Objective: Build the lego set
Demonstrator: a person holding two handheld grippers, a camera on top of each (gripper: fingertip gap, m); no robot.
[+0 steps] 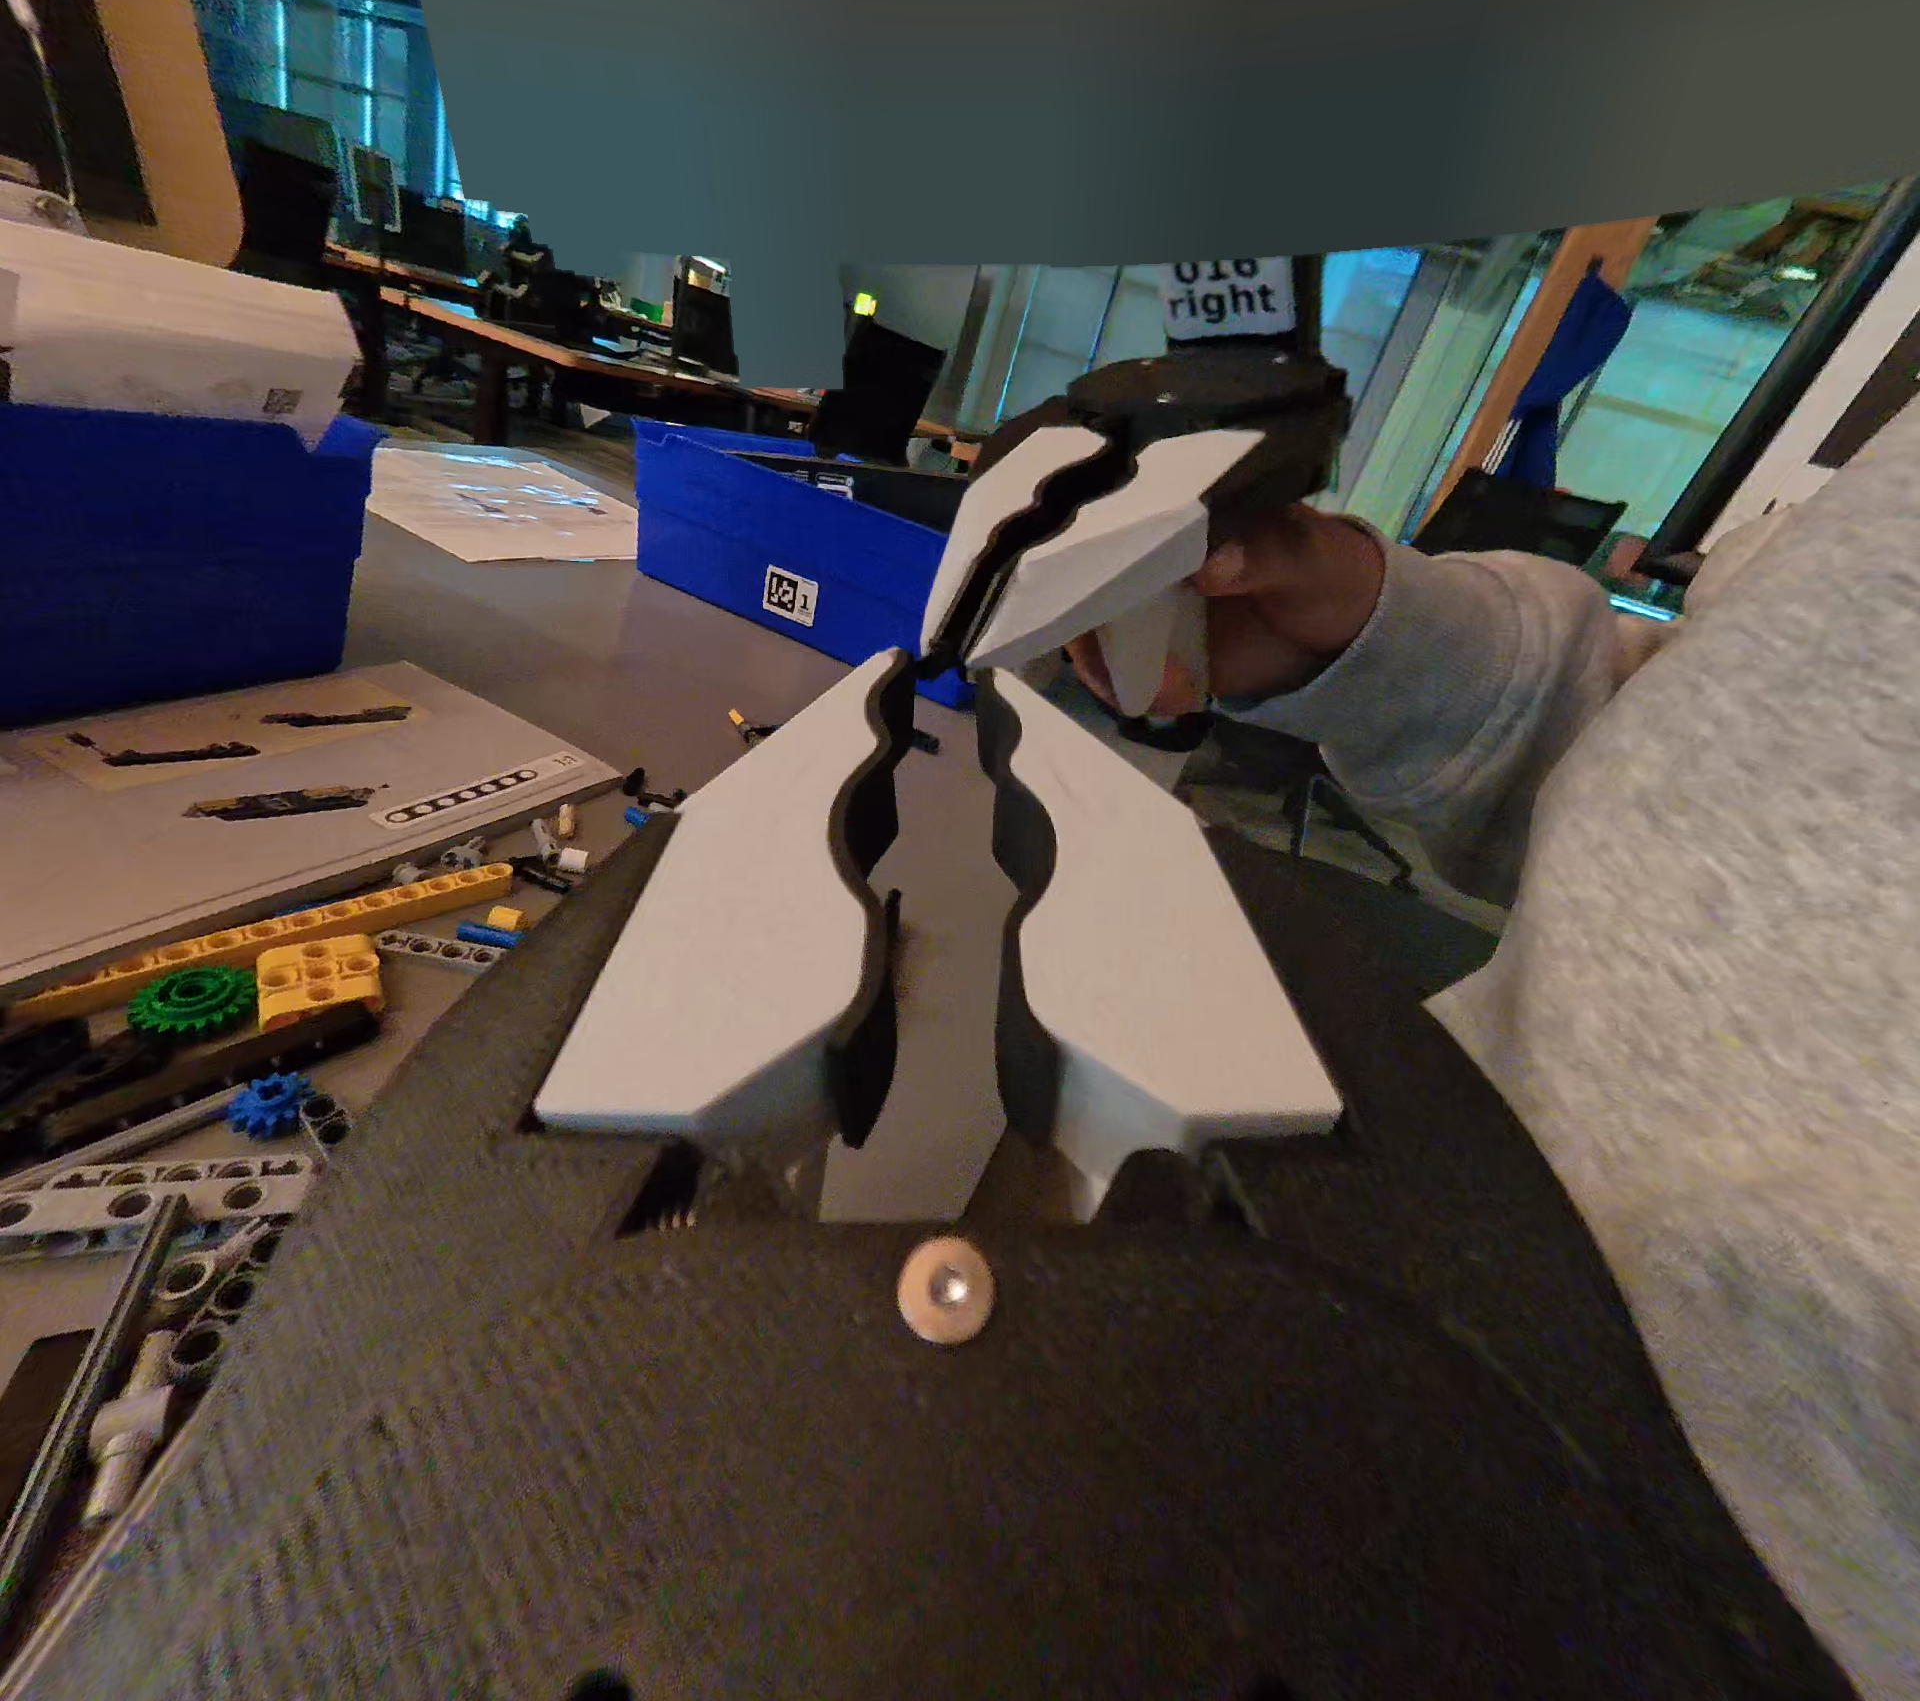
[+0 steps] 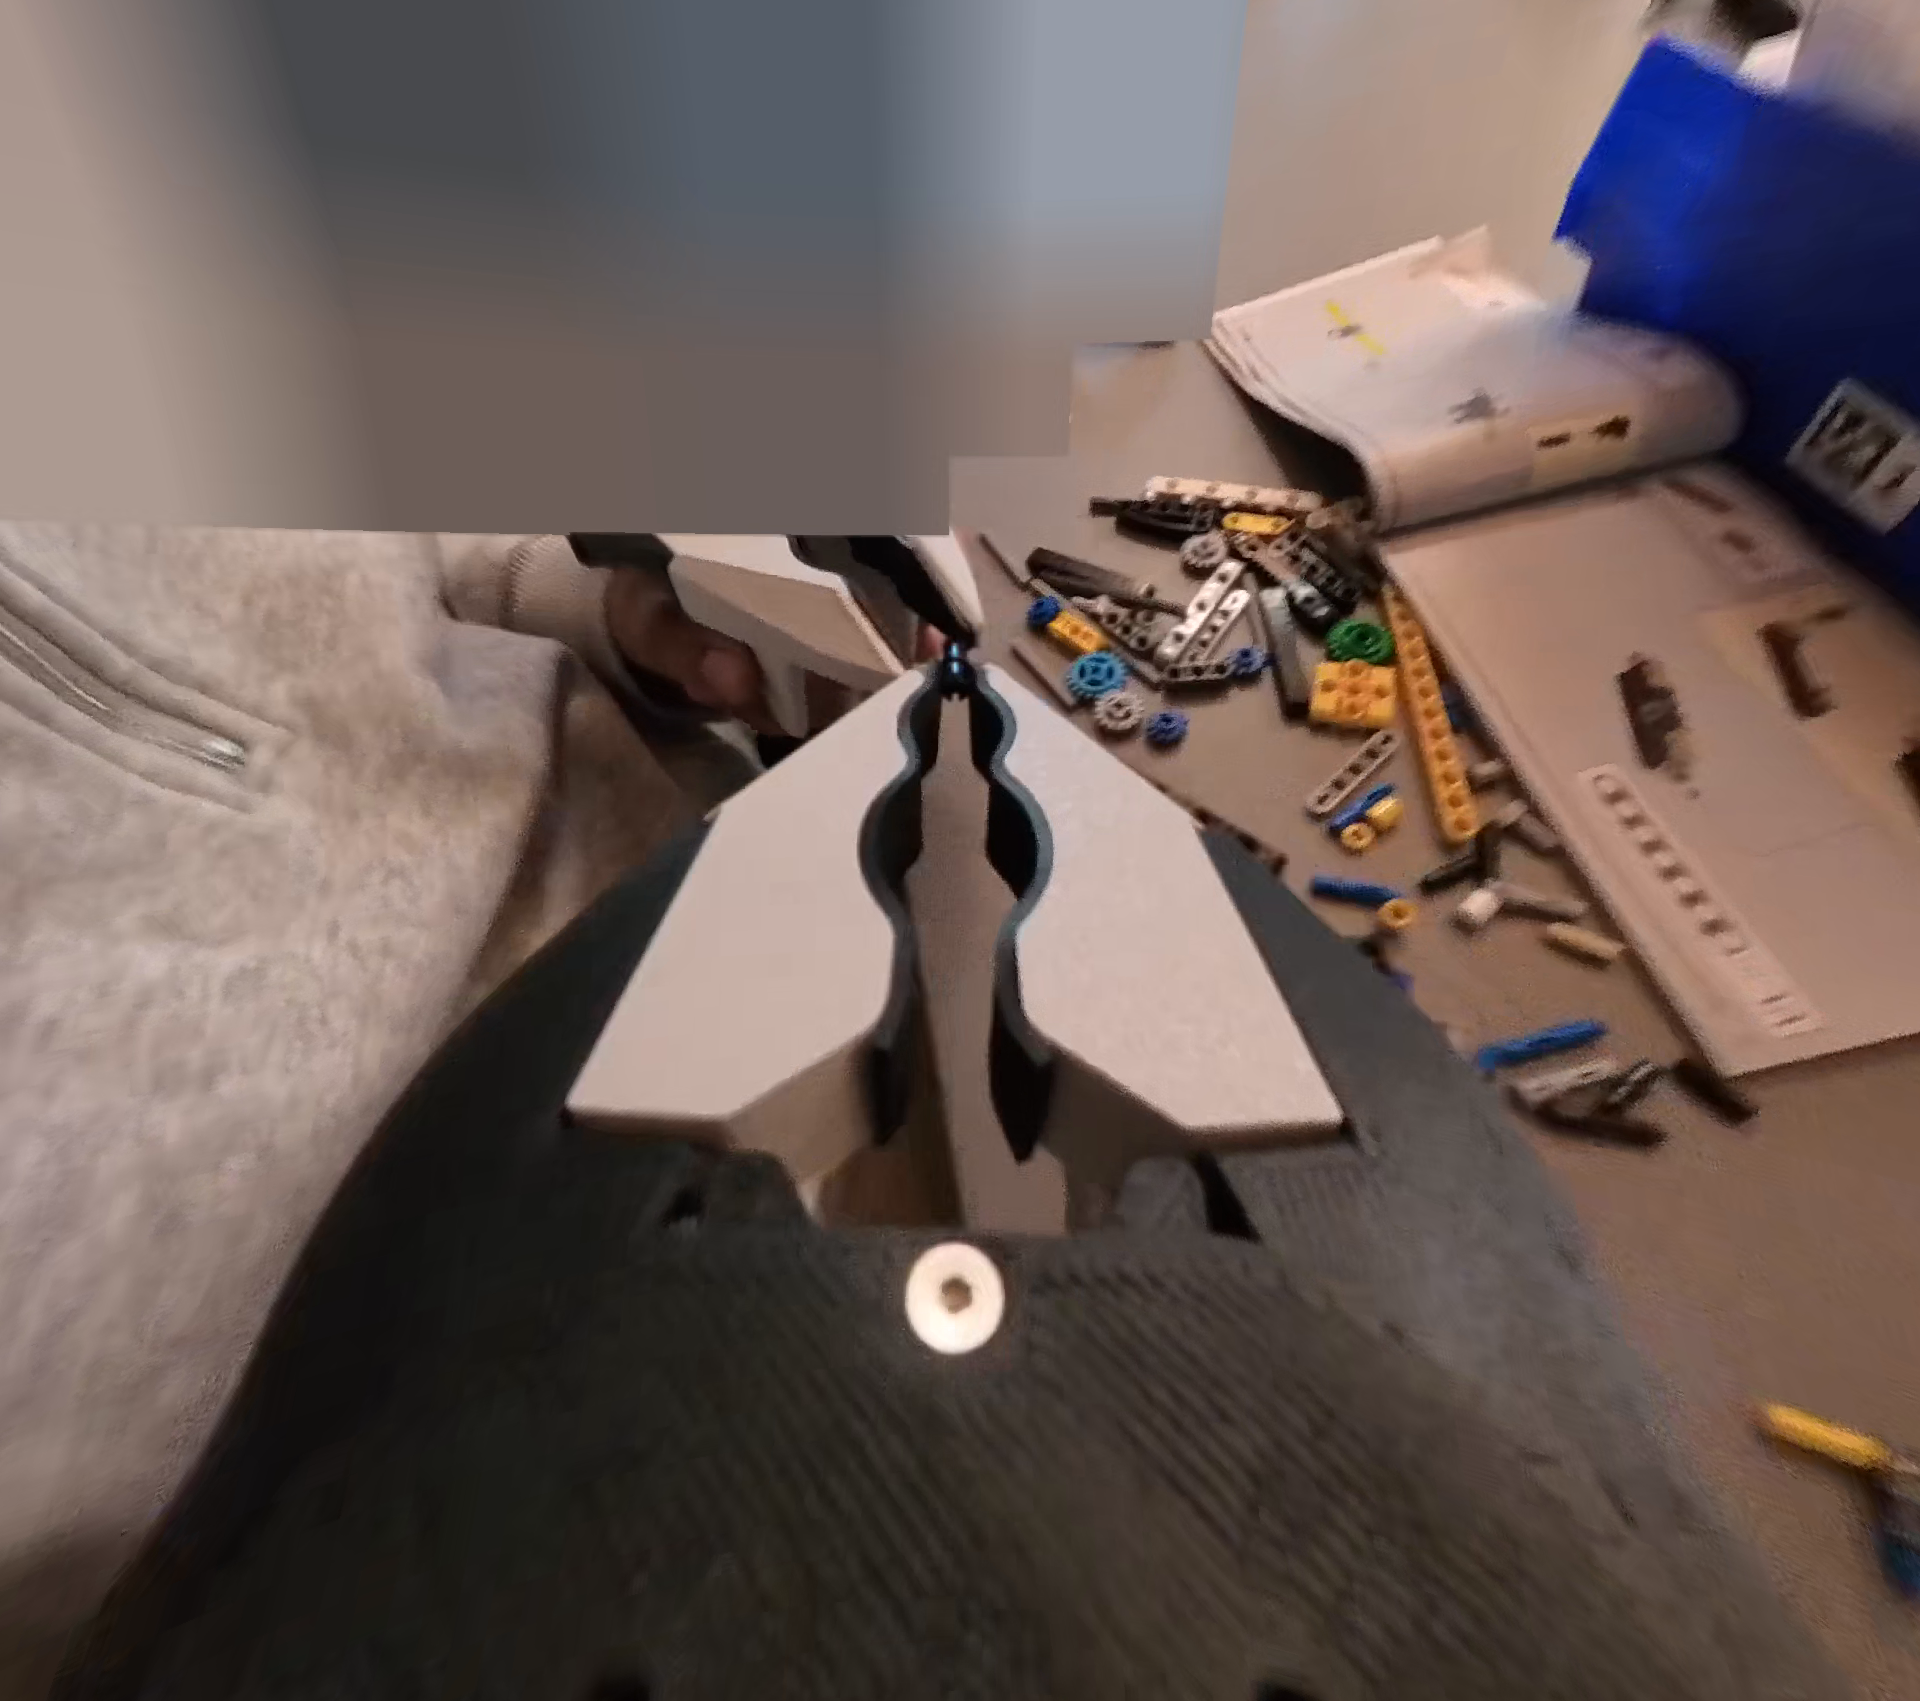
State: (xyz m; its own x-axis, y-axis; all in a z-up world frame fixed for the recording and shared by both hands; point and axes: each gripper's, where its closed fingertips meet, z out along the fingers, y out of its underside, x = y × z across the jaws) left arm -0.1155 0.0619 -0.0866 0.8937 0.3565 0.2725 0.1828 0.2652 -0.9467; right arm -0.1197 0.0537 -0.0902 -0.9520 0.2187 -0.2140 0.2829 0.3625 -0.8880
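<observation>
My right gripper [image 2: 954, 687] is shut on a small dark blue-and-black pin [image 2: 954, 667], held in the air above the table edge. In the left wrist view it [image 1: 951, 654] comes in from the upper right, tips down. My left gripper [image 1: 943, 672] meets it tip to tip, its jaws a little apart, and I see nothing clearly held between them. The left gripper also shows in the right wrist view [image 2: 935, 612], its dark tip touching the pin. Loose Lego parts [image 2: 1247, 623] lie on the table: a long yellow beam [image 1: 270, 929], a green gear [image 1: 192, 999] and a blue gear [image 1: 268, 1106].
An open instruction booklet [image 1: 260, 778] lies beside the parts and also shows in the right wrist view [image 2: 1662, 768]. Two blue bins [image 1: 156, 550] [image 1: 790, 529] stand behind. A person's hand [image 1: 1278, 602] and grey sweater [image 2: 208, 820] are close by. The tips of both grippers are at nearly the same place. Left tips and right tips are each some 15 cm from the blue gear [image 1: 268, 1106]. The right camera catches it too, in the right wrist view [image 2: 1247, 662]. Both grippers' tips are roughly 20 cm from the long yellow beam [image 1: 270, 929]. My right wrist view [image 2: 1421, 678] looks at it from another angle.
</observation>
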